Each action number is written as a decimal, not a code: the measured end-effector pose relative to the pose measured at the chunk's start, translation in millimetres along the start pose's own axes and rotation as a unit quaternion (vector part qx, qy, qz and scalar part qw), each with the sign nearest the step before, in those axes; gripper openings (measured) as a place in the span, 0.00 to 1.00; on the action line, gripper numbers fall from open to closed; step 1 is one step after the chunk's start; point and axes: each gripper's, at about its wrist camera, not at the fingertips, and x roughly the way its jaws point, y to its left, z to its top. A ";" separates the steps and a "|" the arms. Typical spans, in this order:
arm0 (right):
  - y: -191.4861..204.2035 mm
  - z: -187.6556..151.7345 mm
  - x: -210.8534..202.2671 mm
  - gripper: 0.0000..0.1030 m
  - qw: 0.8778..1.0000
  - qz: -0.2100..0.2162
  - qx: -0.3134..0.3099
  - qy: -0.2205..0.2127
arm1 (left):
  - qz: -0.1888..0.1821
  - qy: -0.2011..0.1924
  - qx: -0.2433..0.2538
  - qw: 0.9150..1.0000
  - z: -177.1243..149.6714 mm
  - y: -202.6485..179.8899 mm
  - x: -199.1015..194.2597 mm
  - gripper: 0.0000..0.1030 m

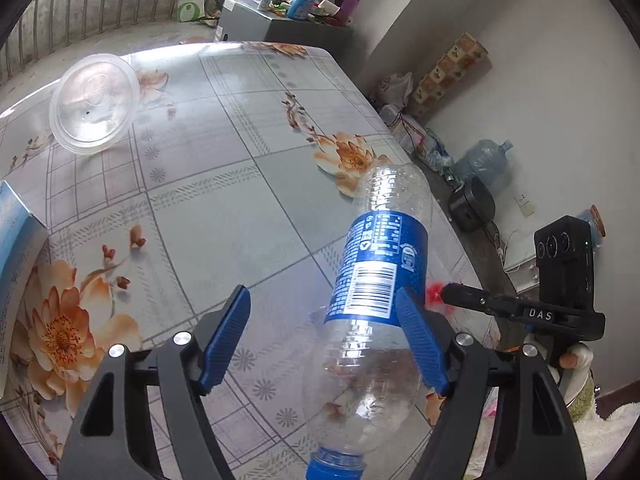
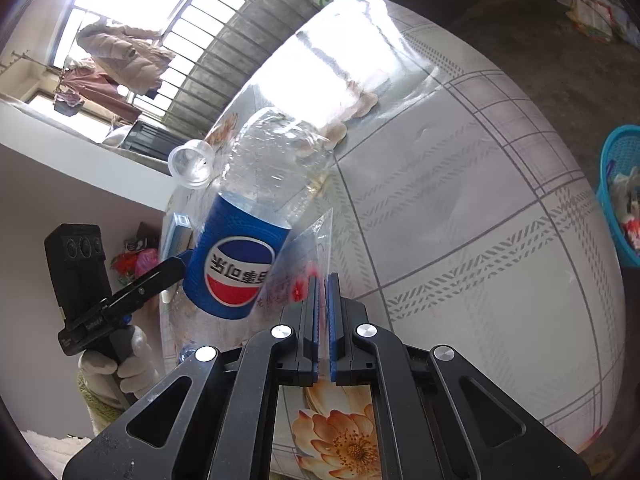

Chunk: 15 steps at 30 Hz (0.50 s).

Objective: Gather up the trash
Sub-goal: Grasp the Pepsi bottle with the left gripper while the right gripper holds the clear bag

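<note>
An empty clear cola bottle [image 1: 376, 276] with a blue label hangs cap-down over the table's right edge. My left gripper [image 1: 322, 295] stands open around it: the right pad [image 1: 420, 340] is against the label, and the left pad is well clear of it. My right gripper [image 2: 323, 280] is shut on the top edge of a clear plastic bag [image 2: 310, 240] with red print. The bottle [image 2: 240, 264] is right beside that film, and its lower half seems to sit inside it. The right gripper's tip [image 1: 444, 292] shows next to the label.
The flower-patterned table [image 1: 208, 208] carries a clear plastic lid [image 1: 96, 102] at the far left and a blue-white box [image 1: 16, 248] at the left edge. A blue basket [image 2: 620, 196] holding trash stands off the table's right side. A water jug [image 1: 484, 160] and clutter line the wall.
</note>
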 end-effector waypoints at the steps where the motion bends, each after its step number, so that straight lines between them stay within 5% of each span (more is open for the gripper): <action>1: 0.9 -0.8 0.3 0.02 1.000 0.000 0.000 -0.001 | -0.011 0.004 -0.006 1.000 1.3 -1.1 3.2 0.71; 8: -4.9 -2.2 -2.9 0.02 1.000 0.002 0.006 -0.003 | -0.041 0.023 0.018 0.999 4.7 -25.8 16.2 0.71; 15: -7.1 -1.6 -2.7 0.02 1.000 0.006 0.011 -0.002 | -0.009 0.036 0.029 0.999 5.0 -32.7 32.3 0.71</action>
